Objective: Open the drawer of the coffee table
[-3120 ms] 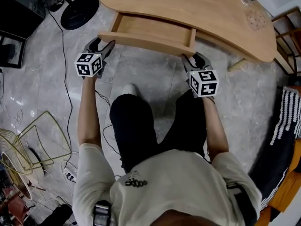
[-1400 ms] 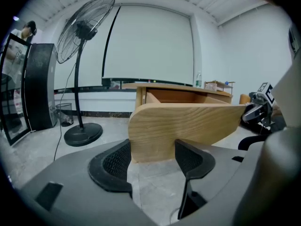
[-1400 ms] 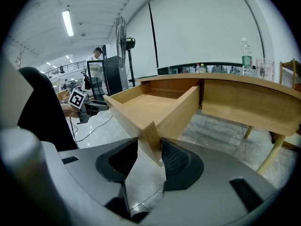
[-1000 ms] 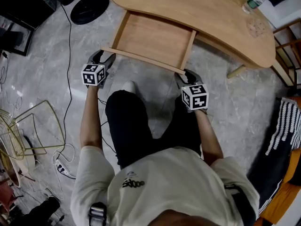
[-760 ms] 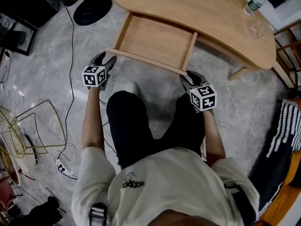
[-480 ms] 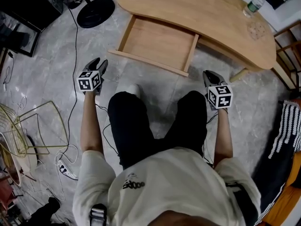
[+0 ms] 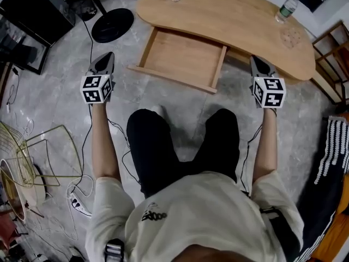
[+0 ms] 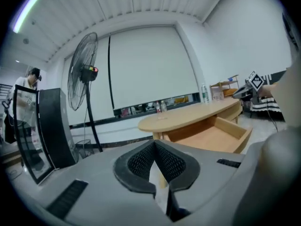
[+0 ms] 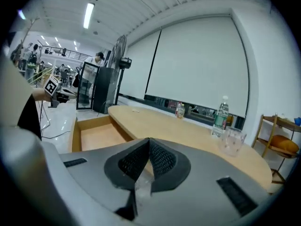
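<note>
Judging by how far the shallow rectangular drawer of pale wood (image 7: pixel 182 59) stood out, the task was taken as done. Trouble was to be expected only if the drawer were pulled further, when it might be drawn off its runners, or if its near front board were knocked by a knee. The right gripper (image 7: pixel 257 60) was held just beside the near edge of the curved light-wood coffee table (image 7: pixel 229 15), so a careless swing could have struck it. Both sets of jaws had just been closing and were seen pressed together with nothing between them. The left gripper (image 7: pixel 107 56) was held left of the drawer, apart from it. The drawer was found under the table's left part, drawn out towards the near side, its bare inside empty.
</note>
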A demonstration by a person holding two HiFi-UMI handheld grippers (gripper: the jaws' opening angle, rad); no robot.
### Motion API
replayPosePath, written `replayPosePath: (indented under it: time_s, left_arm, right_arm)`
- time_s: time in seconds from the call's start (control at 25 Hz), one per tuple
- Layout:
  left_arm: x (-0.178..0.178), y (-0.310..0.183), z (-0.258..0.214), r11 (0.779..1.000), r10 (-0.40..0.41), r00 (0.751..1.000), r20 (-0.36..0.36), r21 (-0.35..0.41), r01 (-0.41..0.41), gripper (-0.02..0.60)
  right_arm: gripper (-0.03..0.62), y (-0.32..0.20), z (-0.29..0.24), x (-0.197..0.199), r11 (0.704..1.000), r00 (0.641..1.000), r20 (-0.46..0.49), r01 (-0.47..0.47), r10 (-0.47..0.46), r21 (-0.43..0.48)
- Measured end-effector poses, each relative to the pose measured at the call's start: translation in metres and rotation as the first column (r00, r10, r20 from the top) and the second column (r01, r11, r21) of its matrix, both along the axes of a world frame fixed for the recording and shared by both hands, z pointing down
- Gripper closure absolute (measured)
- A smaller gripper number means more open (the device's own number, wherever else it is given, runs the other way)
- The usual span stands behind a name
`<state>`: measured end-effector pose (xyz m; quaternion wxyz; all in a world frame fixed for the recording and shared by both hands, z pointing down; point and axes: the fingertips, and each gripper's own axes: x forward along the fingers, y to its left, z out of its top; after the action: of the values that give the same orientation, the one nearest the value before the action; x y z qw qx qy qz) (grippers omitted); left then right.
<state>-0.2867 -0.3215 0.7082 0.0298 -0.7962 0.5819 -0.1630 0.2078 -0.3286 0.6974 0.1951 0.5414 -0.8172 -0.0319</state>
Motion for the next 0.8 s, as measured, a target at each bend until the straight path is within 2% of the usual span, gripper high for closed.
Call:
replayPosePath:
  time_s: [0.08, 0.2, 0.28, 0.52, 0.8]
  left_arm:
    - [0.020, 0.000, -0.026, 0.998, 0.045, 0.999, 0.013, 0.042, -0.046, 0.563]
    - [0.046, -0.001, -0.057, 0.991, 0.077, 0.991, 0.105, 0.101, -0.088, 0.563]
    - [0.058, -0.001, -0.072, 0.984, 0.095, 0.986, 0.137, 0.137, -0.114, 0.563]
    - [0.081, -0.003, -0.092, 0.965, 0.174, 0.977, 0.119, 0.176, -0.194, 0.563]
    - [0.072, -0.028, -0.091, 0.954, 0.209, 0.973, 0.100, 0.200, -0.226, 0.563]
  right_arm:
    - [0.588, -0.002, -0.022, -0.012, 0.999, 1.000, -0.005, 0.025, -0.024, 0.038]
    - [0.588, -0.002, -0.048, -0.032, 0.994, 0.997, -0.047, 0.063, -0.059, 0.094]
    - [0.588, 0.000, -0.061, -0.044, 0.988, 0.994, -0.081, 0.085, -0.075, 0.127]
    - [0.588, 0.000, -0.087, -0.066, 0.976, 0.992, -0.059, 0.121, -0.113, 0.179]
    - [0.588, -0.025, -0.083, -0.076, 0.980, 0.995, -0.058, 0.093, -0.084, 0.174]
